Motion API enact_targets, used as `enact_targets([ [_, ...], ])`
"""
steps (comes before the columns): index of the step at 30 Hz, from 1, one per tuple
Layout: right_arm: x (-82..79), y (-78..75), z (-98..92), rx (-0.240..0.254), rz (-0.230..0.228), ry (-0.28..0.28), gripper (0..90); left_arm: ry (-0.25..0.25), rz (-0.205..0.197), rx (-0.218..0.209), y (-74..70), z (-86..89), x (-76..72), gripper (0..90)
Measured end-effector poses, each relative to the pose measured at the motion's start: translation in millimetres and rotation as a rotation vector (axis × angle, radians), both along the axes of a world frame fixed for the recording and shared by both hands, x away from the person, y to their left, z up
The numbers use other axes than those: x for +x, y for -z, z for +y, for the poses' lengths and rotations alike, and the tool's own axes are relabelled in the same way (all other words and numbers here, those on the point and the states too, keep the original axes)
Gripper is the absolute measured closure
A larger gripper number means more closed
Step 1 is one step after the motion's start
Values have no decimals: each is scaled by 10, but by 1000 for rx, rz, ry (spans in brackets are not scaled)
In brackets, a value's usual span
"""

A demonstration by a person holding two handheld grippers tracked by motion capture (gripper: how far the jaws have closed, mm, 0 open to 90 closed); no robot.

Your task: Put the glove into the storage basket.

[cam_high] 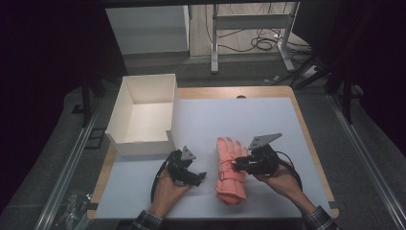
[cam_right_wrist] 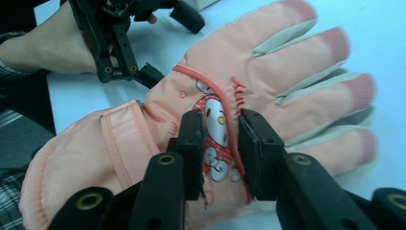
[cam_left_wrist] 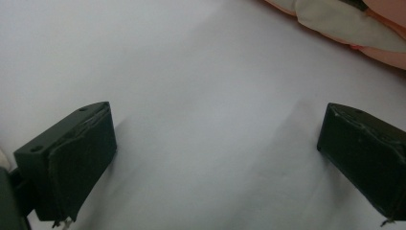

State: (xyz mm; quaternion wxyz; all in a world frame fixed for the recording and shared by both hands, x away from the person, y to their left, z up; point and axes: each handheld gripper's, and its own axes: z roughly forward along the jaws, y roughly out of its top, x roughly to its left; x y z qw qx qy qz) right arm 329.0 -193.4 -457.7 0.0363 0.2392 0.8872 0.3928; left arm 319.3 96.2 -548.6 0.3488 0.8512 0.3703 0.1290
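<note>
Your right gripper [cam_right_wrist: 219, 143] sits over the back of the pink glove [cam_high: 231, 168], its jaws a narrow gap apart with the cartoon patch [cam_right_wrist: 216, 125] showing between them. The pads lie against the fabric on either side of that patch; whether they pinch it you cannot tell from these views. The glove lies flat on the white table sheet [cam_high: 268, 124], fingers pointing away from you and cuff toward you.

Your left gripper [cam_high: 191, 173] hovers just left of the glove, apart from it, jaws spread wide with nothing but bare sheet between them. In the left gripper view the glove's edge [cam_left_wrist: 344, 24] lies beyond those jaws.

The white box [cam_high: 125, 115] stands open-topped beyond and left of the glove, well apart from it.
</note>
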Motion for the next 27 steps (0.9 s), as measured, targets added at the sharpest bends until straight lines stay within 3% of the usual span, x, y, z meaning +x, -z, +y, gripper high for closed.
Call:
enact_targets([
  [10,-42,-52,-256,4,-33,58,660,9,-4,10,-3,7,6,0],
  [20,-198,158,-466,-8,-45,98,611,5,-4,6,-3,1,6,0],
  [27,-301,355,-533,-11,-1,122,587,5,-1,8,-4,1,7,0],
])
